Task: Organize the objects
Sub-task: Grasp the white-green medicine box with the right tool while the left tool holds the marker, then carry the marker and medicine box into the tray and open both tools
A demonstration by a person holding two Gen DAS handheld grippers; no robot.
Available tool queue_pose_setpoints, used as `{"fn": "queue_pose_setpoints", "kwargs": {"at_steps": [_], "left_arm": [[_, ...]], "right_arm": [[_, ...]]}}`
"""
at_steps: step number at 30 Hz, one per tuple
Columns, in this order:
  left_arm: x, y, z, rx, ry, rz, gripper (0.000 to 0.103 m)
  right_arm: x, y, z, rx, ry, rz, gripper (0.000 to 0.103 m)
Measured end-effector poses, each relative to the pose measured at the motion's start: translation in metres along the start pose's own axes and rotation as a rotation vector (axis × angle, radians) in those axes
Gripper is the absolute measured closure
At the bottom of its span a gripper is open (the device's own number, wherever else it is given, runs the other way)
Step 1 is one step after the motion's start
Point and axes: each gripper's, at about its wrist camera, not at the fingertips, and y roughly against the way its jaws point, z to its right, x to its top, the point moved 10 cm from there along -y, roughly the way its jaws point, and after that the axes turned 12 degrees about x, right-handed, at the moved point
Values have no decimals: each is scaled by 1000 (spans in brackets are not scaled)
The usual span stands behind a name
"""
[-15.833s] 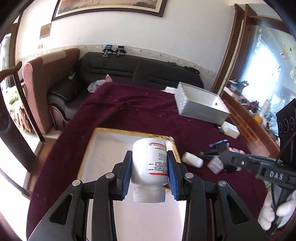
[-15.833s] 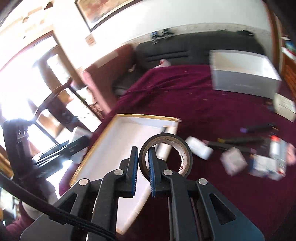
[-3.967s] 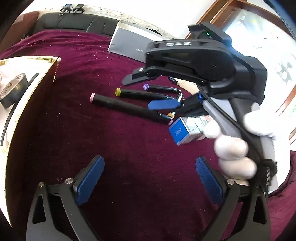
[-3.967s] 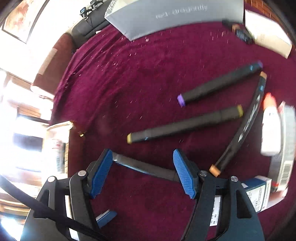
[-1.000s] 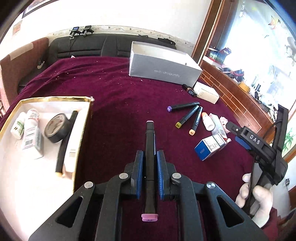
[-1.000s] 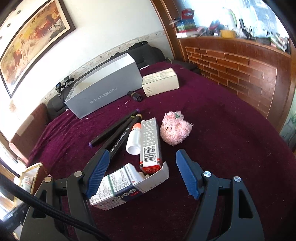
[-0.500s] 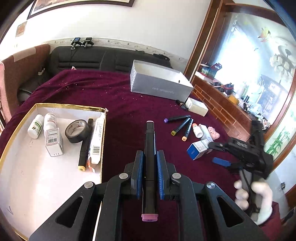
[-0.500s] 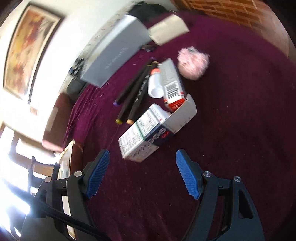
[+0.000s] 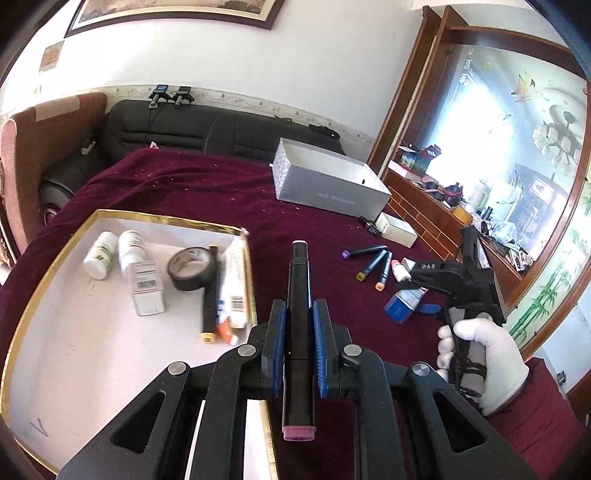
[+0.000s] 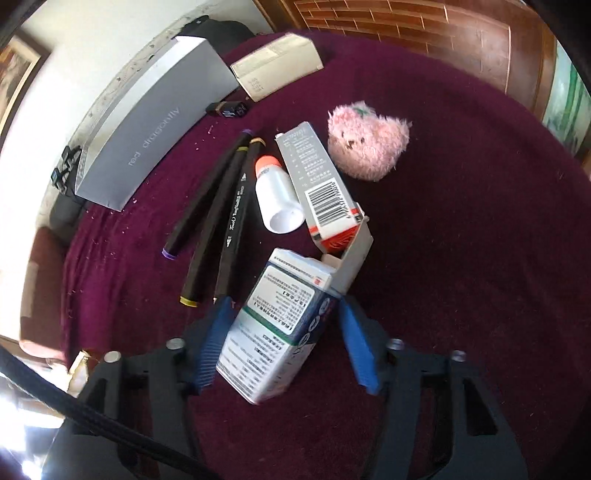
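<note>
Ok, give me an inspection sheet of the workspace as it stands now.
Surface: maroon cloth, flecked with bits.
Job's things: tray holds bottles, tape roll, marker; three markers, white bottle, medicine box outside.
Clutter: pink plush, silver box.
Grippers: left gripper shut on black marker; right gripper open around medicine box.
Cables: black cord.
Surroundings: sofa, mirror.

a home living room: black sofa (image 9: 221, 129), framed painting (image 9: 177, 11).
</note>
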Motion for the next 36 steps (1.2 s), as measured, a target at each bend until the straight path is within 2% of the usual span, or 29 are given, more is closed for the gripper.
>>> {"fn": "queue_pose_setpoints", "kwargs": {"at_steps": [2,8,15,23,30,36], "left_arm": [[0,1,-10,2,17,-1,91],[-4,6,-36,28,56,-4,91],[-11,17,-61,87,77,-8,91],[-18,30,-82,145,87,-3,91],[-15,38,-97,189,92,10,91],[-9,44,-120,240,109,26,91]], "right_arm": [[-2,1,1,4,19,-8,59],[-12,14,-2,91,40,-41,69],[-29,32,-11,228,51,-59,71],[-43,45,-28,329,94,-62,71],[-56,65,-65,403,212,-60,71],[-91,75,-121,508,325,-131,71]]}}
